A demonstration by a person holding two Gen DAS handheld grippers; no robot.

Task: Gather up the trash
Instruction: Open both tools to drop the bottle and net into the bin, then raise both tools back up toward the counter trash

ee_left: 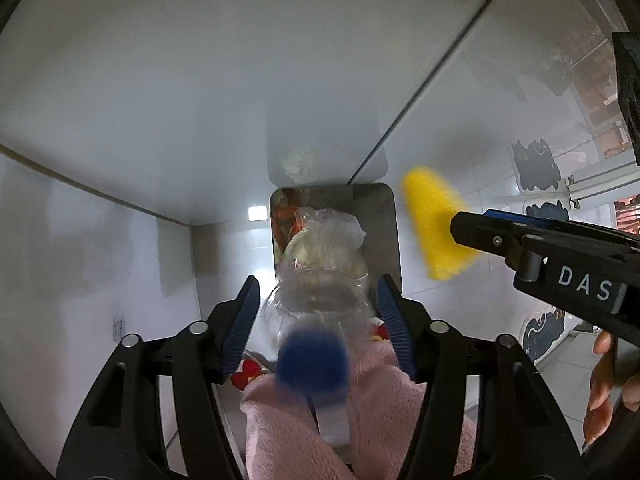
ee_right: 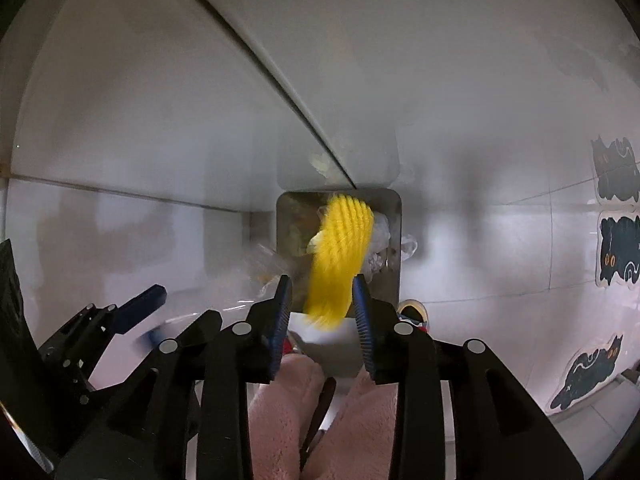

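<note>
My left gripper point(ee_left: 318, 304) is open around a crushed clear plastic bottle point(ee_left: 320, 272) with a blue cap point(ee_left: 312, 366); the bottle is blurred and seems loose between the pads, above a grey trash bin point(ee_left: 384, 232) holding rubbish. My right gripper point(ee_right: 322, 304) is shut on a yellow bristle brush point(ee_right: 340, 256) with a white base, held over the same bin point(ee_right: 394, 248). In the left wrist view the brush point(ee_left: 436, 224) and right gripper point(ee_left: 472, 232) sit right of the bin. The left gripper point(ee_right: 144, 304) shows at lower left of the right wrist view.
White glossy floor tiles with dark grout lines surround the bin. Pink fluffy trouser legs point(ee_left: 360, 420) and red-patterned slippers point(ee_left: 248, 372) are below the grippers. Black cat-shaped stickers point(ee_right: 616, 252) lie on the tiles at right.
</note>
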